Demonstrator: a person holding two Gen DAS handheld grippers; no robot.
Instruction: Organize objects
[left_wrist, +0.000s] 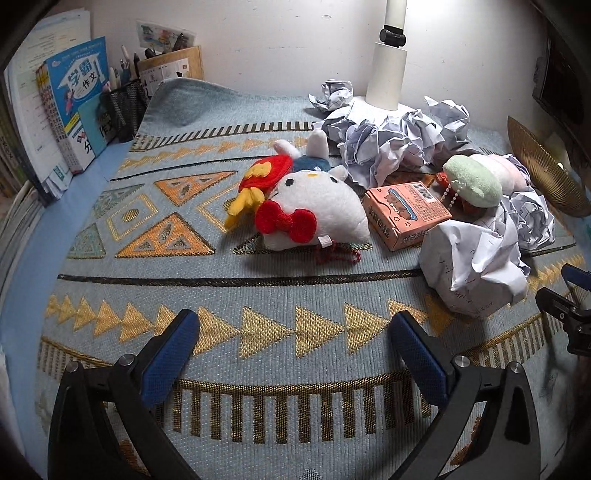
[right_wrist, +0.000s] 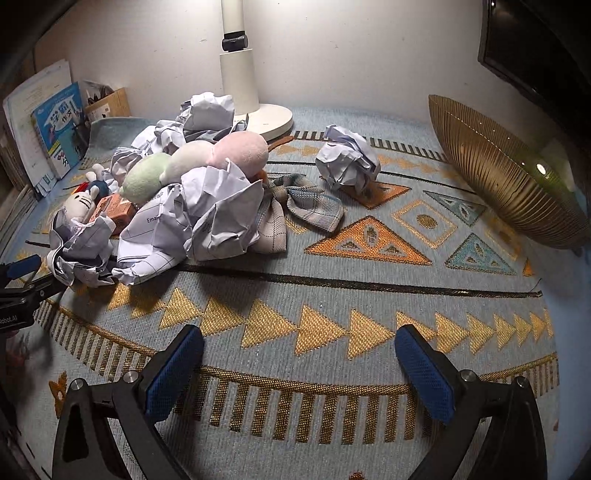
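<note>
A white cat plush (left_wrist: 317, 210) with a red bow lies mid-mat, a pink carton (left_wrist: 404, 212) just right of it. Behind the carton lies a green, cream and pink plush (left_wrist: 476, 181) (right_wrist: 192, 162). Crumpled paper balls (left_wrist: 472, 266) (right_wrist: 207, 218) are heaped around them; one ball (right_wrist: 349, 158) sits apart, and a plaid cloth (right_wrist: 299, 210) lies beside the heap. My left gripper (left_wrist: 293, 332) hovers open over the mat's near part, short of the cat plush. My right gripper (right_wrist: 299, 350) is open too, holding nothing, right of the heap. Each gripper's tip shows at the other view's edge.
A gold ribbed bowl (right_wrist: 495, 177) (left_wrist: 543, 166) leans at the far right. A white lamp base (right_wrist: 273, 118) stands against the back wall. Books (left_wrist: 74, 107) and a mesh pen holder (left_wrist: 123, 107) line the far left. The patterned mat (right_wrist: 369, 295) covers the desk.
</note>
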